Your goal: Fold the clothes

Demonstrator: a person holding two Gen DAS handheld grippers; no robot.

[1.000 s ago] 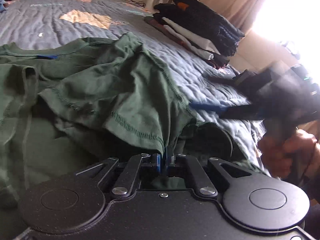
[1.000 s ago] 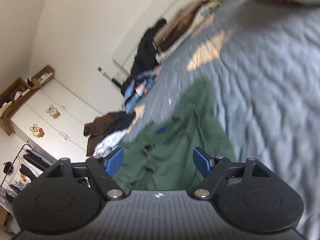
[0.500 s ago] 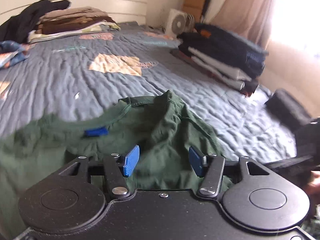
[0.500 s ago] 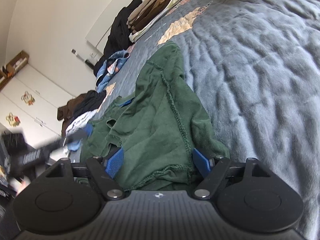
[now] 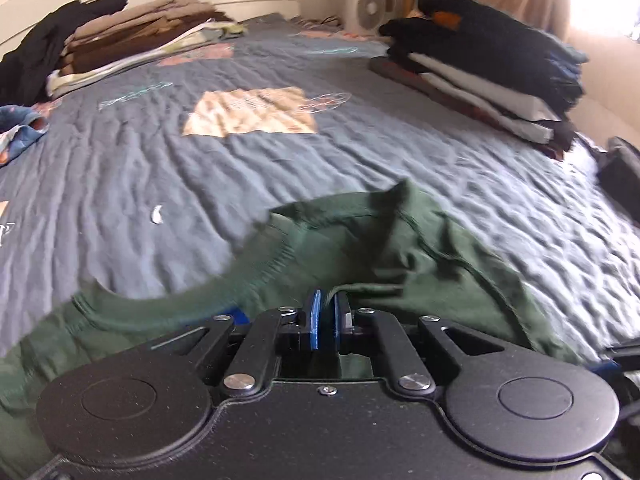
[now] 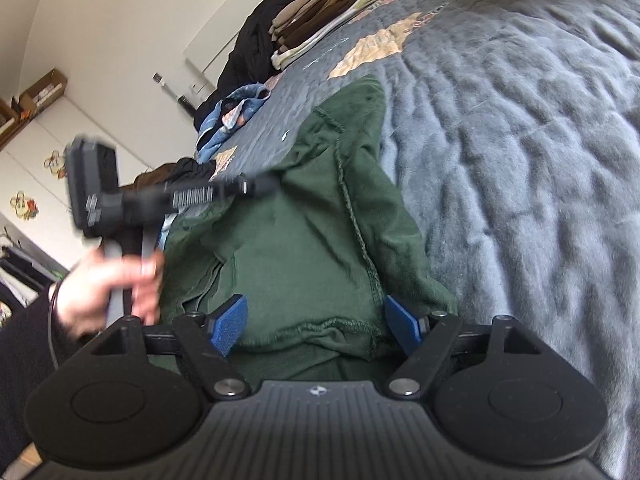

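A dark green T-shirt lies rumpled on the near part of a grey-blue quilted bedspread, as a person works two hand-held grippers over it. The left gripper has its blue pads drawn nearly together, with a ridge of the green cloth pinched between them just behind the collar; the fabric rises in a fold at the pads. Seen from the right wrist camera, the same tool reaches in from the left over the shirt's upper part, blurred, with the person's left hand wrapped round its handle and a dark sleeve behind.

The right gripper stands with its jaws wide, one blue pad on either side of the shirt's hemmed edge, which bunches between them; neither pad presses on the cloth.

Farther up the bed sits a stack of folded brown and tan garments beside a black heap near the headboard. A second pile of folded dark and white clothes rests along the right edge of the bed, with a white fan behind it. A crumpled blue patterned garment lies at the left side of the bedspread.
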